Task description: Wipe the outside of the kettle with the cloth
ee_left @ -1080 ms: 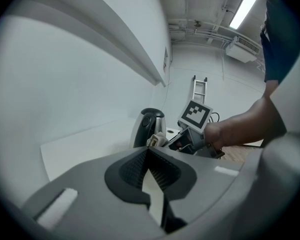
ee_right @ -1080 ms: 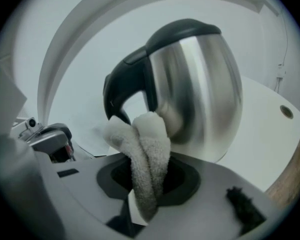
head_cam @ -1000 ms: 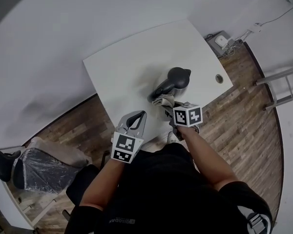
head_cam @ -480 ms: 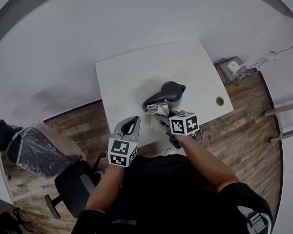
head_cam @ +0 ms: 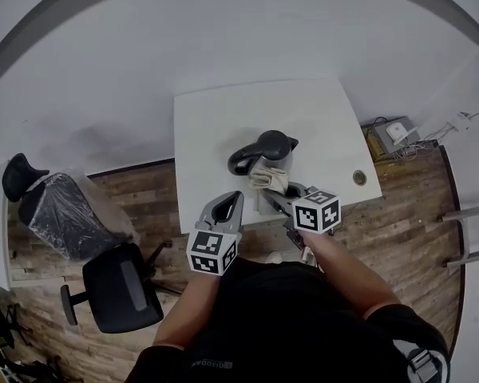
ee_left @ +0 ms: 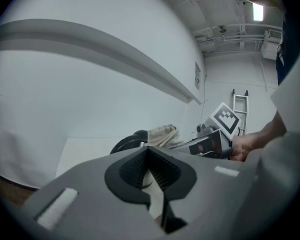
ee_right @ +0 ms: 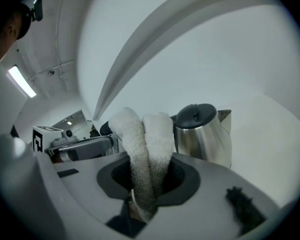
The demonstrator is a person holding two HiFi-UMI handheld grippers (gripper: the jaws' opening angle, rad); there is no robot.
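Note:
A steel kettle [head_cam: 270, 152] with a black lid and handle stands on the white table [head_cam: 215, 126]; it also shows in the right gripper view [ee_right: 204, 136]. My right gripper [head_cam: 278, 195] is shut on a folded beige cloth [head_cam: 271, 177], which rests against the kettle's near side. In the right gripper view the cloth [ee_right: 149, 139] rises out of the right gripper [ee_right: 149, 178] just left of the kettle. My left gripper [head_cam: 227, 207] hovers at the table's near edge, left of the kettle, shut with nothing in it. In the left gripper view [ee_left: 149, 151] the cloth [ee_left: 162, 134] and the kettle's handle [ee_left: 126, 144] lie ahead.
The table has a cable hole [head_cam: 359, 178] near its right corner. On the wooden floor stand a black office chair [head_cam: 124, 287] and a plastic-wrapped chair [head_cam: 60, 214] to the left, a socket box [head_cam: 395, 132] and a ladder [head_cam: 471, 230] to the right.
The head view has swung, so the table sits further right in the picture. The right gripper still holds the cloth at the kettle's near side. The left gripper stays beside it.

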